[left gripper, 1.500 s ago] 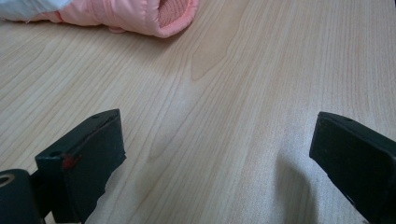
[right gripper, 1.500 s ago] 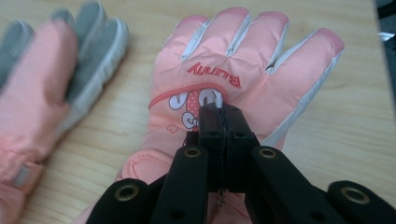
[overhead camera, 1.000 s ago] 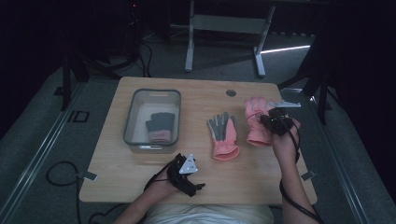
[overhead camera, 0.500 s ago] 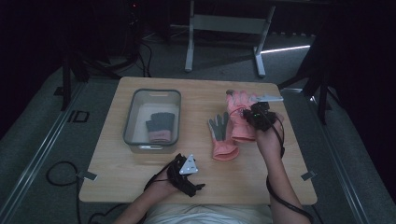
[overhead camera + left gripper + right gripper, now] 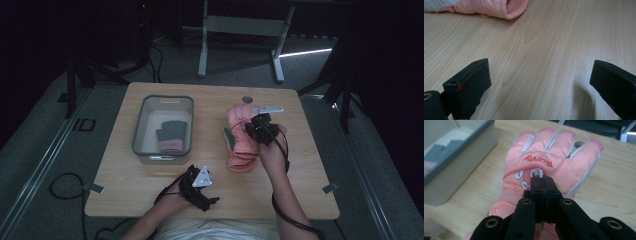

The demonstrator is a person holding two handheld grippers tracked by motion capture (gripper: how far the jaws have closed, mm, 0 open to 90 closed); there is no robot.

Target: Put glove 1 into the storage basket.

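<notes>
A pink glove (image 5: 549, 162) is pinched between the closed jaws of the right gripper (image 5: 543, 185) just right of the grey bin (image 5: 163, 129), while the left gripper (image 5: 540, 82) is held with jaws apart over the table (image 5: 549, 45).

The right tool (image 5: 541, 182) covers the middle of the picture on the pink glove (image 5: 554, 150), and its cuff is hidden under the tool. In the left gripper view, far ahead of the left tool (image 5: 540, 77), another pink glove (image 5: 496, 7) is cut off by the top edge. The things in the grey bin (image 5: 162, 157) are too small to tell.
</notes>
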